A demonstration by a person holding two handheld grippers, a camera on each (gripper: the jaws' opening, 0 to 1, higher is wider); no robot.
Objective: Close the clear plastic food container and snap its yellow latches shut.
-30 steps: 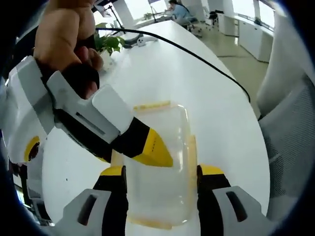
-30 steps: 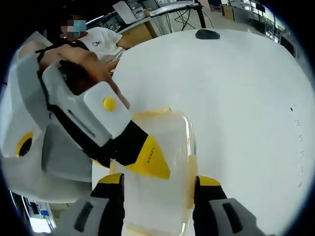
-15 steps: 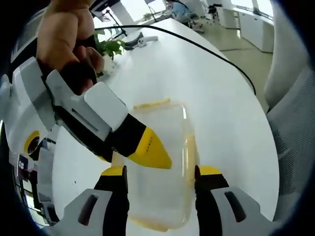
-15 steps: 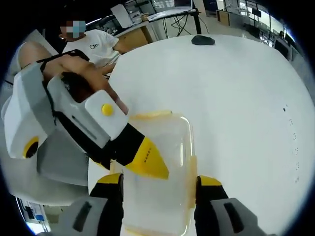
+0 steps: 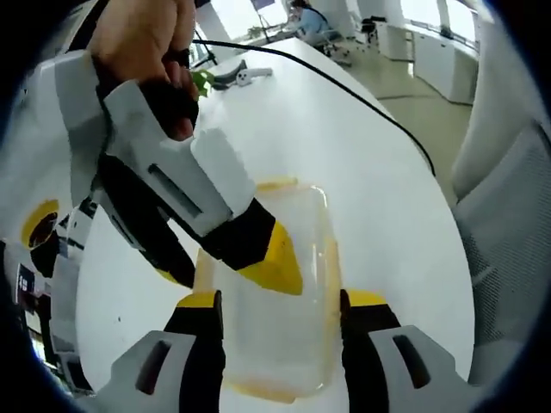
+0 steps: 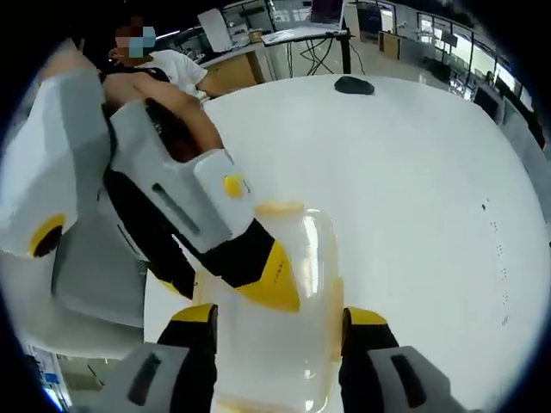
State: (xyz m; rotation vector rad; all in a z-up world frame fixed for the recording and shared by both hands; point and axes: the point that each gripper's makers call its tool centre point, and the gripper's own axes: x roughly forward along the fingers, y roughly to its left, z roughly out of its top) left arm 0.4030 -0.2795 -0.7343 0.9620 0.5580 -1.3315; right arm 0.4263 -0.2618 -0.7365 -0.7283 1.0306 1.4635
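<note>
Working from the largest item down: the white bench (image 5: 344,146) spreads ahead of both my claws and carries the clear plastic food container (image 5: 284,327), which lies lengthwise between the spread jaws of my left claw (image 5: 280,301) and likewise between the spread jaws of my right claw (image 6: 277,314). Neither pair of jaws is visibly pressing on the container walls; I judge both claws apart and empty.

In each view the other claw comes in from the left, its yellow tip resting on or just above the container's top.

The lid appears seated on the container. A yellow latch (image 5: 277,184) sits at the far end ahead of my left claw, another yellow latch (image 5: 331,267) runs along the side by its right jaw, and one at the near edge. Whether any is snapped down I cannot tell.

My assessment: closing looks done; latching remains to be confirmed or completed.

A dark cable (image 5: 344,90) crosses the bench beyond the left claw.
</note>
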